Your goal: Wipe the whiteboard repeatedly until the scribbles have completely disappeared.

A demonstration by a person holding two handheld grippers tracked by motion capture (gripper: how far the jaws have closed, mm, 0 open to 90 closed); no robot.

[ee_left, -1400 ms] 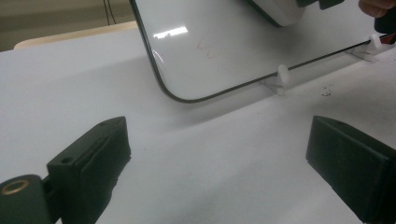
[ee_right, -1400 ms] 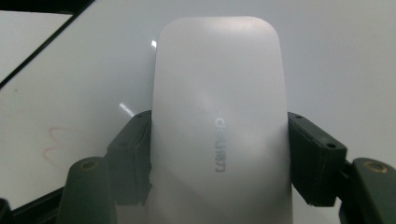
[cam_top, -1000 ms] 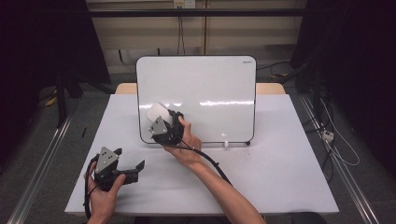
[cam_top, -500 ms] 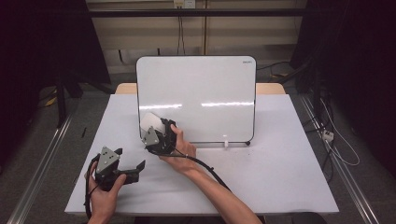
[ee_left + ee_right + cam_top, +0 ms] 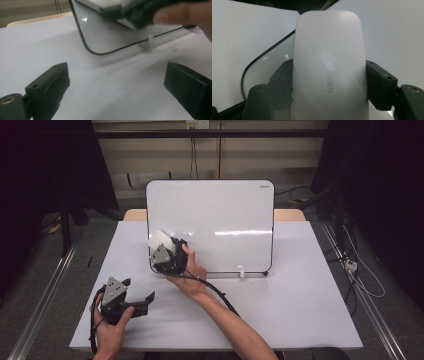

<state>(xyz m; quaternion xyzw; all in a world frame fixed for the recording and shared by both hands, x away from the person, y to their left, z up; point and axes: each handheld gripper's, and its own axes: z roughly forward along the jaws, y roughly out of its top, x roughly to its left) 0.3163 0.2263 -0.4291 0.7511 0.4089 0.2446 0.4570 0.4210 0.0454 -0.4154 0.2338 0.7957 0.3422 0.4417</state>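
Observation:
A whiteboard [image 5: 220,225] with a black rim stands tilted on the white table [image 5: 280,310]. My right gripper [image 5: 162,247] is shut on a white eraser [image 5: 159,239] and presses it against the board's lower left corner. In the right gripper view the eraser [image 5: 329,67] sits clamped between both jaws, with the board's rim [image 5: 259,60] behind it. My left gripper [image 5: 145,299] rests low on the table, front left of the board, open and empty. The left gripper view looks between its wide-apart jaws at the board's lower corner [image 5: 100,47] and the right hand [image 5: 185,15] above.
A small white clip [image 5: 241,274] props the board's bottom edge; it appears as a white clip [image 5: 149,41] in the left gripper view. The right gripper's cable [image 5: 220,295] trails across the table. Metal rails and cables lie on the floor at both sides.
The right gripper with the eraser has swept left and down along the board, then up a little at the lower left corner. The left gripper has stayed in place.

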